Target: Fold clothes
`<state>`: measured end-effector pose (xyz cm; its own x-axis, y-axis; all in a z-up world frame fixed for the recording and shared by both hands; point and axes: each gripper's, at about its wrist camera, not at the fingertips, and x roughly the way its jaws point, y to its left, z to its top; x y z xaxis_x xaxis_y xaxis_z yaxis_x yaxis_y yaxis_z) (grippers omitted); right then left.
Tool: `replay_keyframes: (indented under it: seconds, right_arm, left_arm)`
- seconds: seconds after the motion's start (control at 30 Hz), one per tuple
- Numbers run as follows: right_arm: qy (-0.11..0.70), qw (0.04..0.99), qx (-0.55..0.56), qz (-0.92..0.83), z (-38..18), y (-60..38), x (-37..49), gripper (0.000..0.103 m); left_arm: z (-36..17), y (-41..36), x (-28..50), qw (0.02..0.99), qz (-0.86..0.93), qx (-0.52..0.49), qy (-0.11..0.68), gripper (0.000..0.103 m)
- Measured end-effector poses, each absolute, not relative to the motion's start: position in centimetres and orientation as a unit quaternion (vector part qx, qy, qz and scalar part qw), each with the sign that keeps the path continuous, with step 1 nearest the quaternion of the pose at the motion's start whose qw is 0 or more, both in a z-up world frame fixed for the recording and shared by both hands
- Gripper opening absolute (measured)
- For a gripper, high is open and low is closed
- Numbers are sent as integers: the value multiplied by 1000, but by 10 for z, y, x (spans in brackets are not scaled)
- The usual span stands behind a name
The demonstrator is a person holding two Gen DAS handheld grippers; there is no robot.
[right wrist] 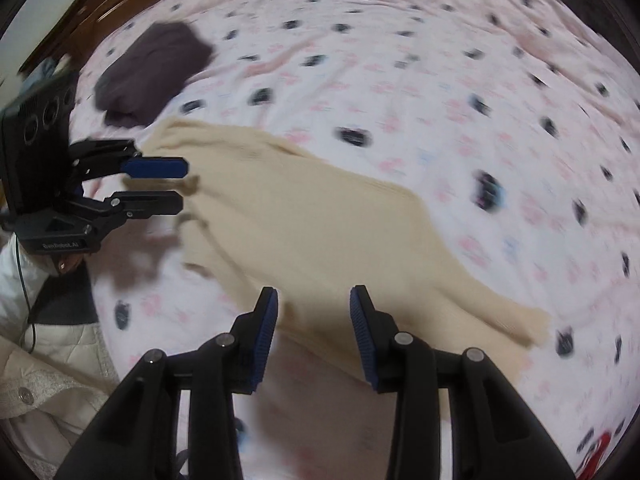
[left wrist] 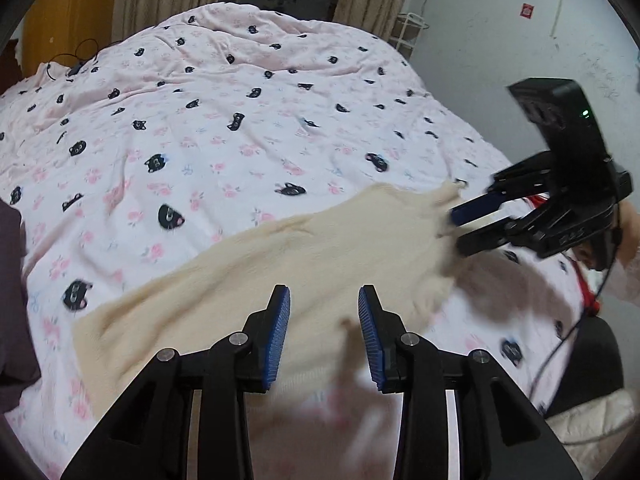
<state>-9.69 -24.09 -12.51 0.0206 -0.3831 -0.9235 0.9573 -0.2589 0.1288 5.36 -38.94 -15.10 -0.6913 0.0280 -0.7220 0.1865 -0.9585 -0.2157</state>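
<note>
2 tools over bed [left wrist: 224, 128], both spread, nothing pinched. Left tool [left wrist: 324, 300] hovers above near edge of cream garment [left wrist: 280, 276], pads apart. Right tool [right wrist: 314, 300] likewise above same garment [right wrist: 320, 220], fingers wide. Garment lies flat, diagonal across pink cat-print bedspread [right wrist: 440, 80]. Right tool seen from left view [left wrist: 460, 226] at garment's far corner; contact unclear through blur. Dark purple garment [right wrist: 154, 72] folded, lying apart near bed edge.
</note>
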Motion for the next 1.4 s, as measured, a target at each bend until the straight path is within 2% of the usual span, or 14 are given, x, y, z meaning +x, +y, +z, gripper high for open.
replay_keyframes:
  seconds: [0.1,0.27,0.67,0.9,1.0,1.13,1.4]
  right_arm:
    - [257,509,501,-651,-119,-225,-131,39]
    - [242,518,503,-648,-112,-228,-143,39]
    - [254,528,511,-629,-139,-244,-127,39]
    - [271,542,500,-618,-143,-242,-106,39]
    - [284,532,505,-617,-155,-245,-103,39]
    - [285,508,511,-632,-168,-247,-109,39]
    - [290,494,507,-644,-171,-247,-121,40]
  left_arm:
    - [-160,-400,41,60,-904,397,149,32]
    - [-178,-422,22,84,-890,414,170,32]
    - [-185,-448,14,120,-882,414,191,32]
    - [-148,-420,43,59,-908,371,186,32]
    - [-155,-409,37,35,-900,395,182,32]
    - [-180,-410,16,62,-882,436,168,32]
    - [-192,-426,16,83,-879,430,187,32]
